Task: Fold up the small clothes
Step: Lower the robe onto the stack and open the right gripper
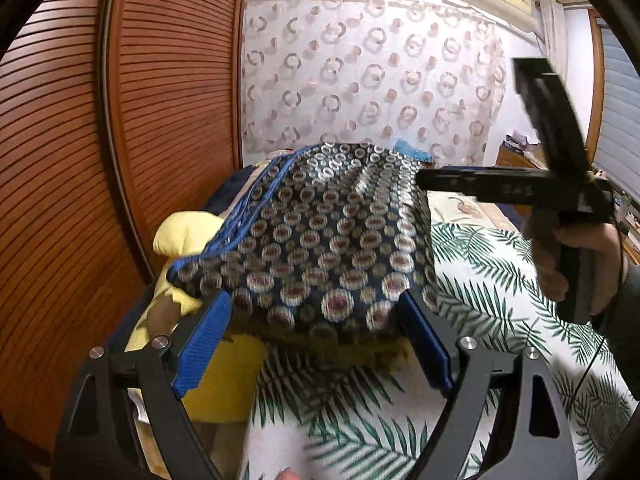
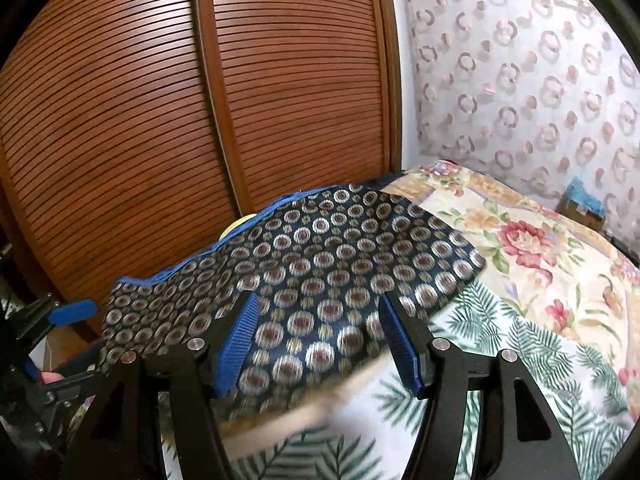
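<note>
Patterned garment [image 1: 320, 248] airborne and blurred above palm-print bedspread [image 1: 500, 280]. Left gripper [image 1: 316, 344] and right gripper [image 2: 316, 344] spread wide around it; grasp indeterminable.

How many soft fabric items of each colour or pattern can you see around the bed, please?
Navy circle-patterned garment with blue trim: 1
Yellow cloth item, beside the garment: 1
White palm-leaf print bed sheet: 1
Cream floral quilt: 1
Total: 4
</note>
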`<state>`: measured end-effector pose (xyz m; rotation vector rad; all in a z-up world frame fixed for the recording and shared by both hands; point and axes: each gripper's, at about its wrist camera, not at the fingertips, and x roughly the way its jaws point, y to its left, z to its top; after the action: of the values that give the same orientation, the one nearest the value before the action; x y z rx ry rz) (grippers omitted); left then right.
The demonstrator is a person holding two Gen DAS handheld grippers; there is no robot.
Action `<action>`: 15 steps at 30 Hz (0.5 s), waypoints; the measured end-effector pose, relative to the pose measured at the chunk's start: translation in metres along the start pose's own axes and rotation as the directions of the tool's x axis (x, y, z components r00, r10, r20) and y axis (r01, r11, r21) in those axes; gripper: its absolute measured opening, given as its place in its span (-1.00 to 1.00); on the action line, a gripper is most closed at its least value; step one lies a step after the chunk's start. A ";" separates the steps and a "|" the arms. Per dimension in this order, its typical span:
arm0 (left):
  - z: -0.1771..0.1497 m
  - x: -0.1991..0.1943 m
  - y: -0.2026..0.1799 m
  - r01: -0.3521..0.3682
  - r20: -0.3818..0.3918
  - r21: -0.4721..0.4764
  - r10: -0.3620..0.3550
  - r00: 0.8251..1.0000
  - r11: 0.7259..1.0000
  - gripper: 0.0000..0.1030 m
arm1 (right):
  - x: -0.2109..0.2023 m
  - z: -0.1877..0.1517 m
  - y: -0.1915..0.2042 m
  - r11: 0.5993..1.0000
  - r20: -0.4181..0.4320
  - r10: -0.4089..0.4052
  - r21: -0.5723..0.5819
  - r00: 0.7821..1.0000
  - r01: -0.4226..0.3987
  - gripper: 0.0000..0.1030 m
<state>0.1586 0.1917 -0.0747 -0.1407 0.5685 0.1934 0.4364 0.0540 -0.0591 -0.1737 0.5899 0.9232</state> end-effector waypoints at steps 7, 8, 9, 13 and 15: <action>-0.011 -0.022 -0.008 -0.006 0.013 0.011 0.006 1.000 1.000 0.67 | -0.049 -0.024 0.020 1.000 0.013 -0.007 -0.001 1.000 0.007 0.28; -0.012 -0.025 -0.008 -0.003 0.017 0.013 0.003 1.000 1.000 0.67 | -0.056 -0.028 0.023 1.000 0.015 -0.007 -0.005 1.000 0.007 0.28; -0.012 -0.028 -0.008 -0.001 0.020 0.015 0.001 1.000 1.000 0.67 | -0.063 -0.031 0.026 1.000 0.019 -0.010 -0.009 1.000 0.010 0.28; -0.013 -0.041 -0.011 -0.006 0.030 0.028 0.005 1.000 1.000 0.67 | -0.089 -0.045 0.038 1.000 0.030 -0.020 -0.013 0.999 0.021 0.28; -0.014 -0.049 -0.013 0.002 0.038 0.032 -0.004 0.999 0.999 0.67 | -0.103 -0.052 0.043 0.999 0.034 -0.032 -0.013 0.999 0.033 0.28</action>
<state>0.1136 0.1693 -0.0584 -0.1069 0.5330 0.1838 0.3340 -0.0116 -0.0412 -0.1791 0.5482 0.8972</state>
